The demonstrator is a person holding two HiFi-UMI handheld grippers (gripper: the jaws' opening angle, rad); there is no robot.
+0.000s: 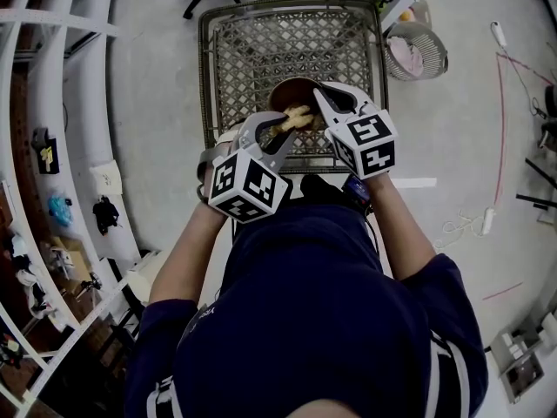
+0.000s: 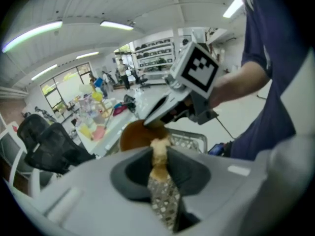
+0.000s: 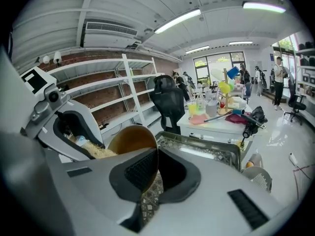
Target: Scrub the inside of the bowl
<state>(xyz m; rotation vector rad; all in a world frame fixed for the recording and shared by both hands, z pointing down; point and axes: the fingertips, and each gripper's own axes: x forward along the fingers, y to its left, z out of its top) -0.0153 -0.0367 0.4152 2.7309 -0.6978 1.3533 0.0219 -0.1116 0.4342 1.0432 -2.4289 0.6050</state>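
Right gripper point(image 3: 156, 168): closed on the brown bowl's point(image 3: 130, 139) rim, above the wire basket point(image 1: 209, 59).
Left gripper point(image 2: 160, 155): pinching a tan scrub pad point(image 2: 158, 145).
Relation: the bowl's mouth faces the left gripper, and the pad is at that mouth.

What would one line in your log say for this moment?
left gripper: shut on scrubber, at bowl opening | right gripper: shut on bowl rim | both over wire crate

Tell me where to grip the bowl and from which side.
Grip the thin rim of the bowl, one jaw inside the wall and one outside, as the right gripper does. Come from the person's right: the bowl is held tilted above the crate, and the sponge in the left gripper likely needs the other side free.
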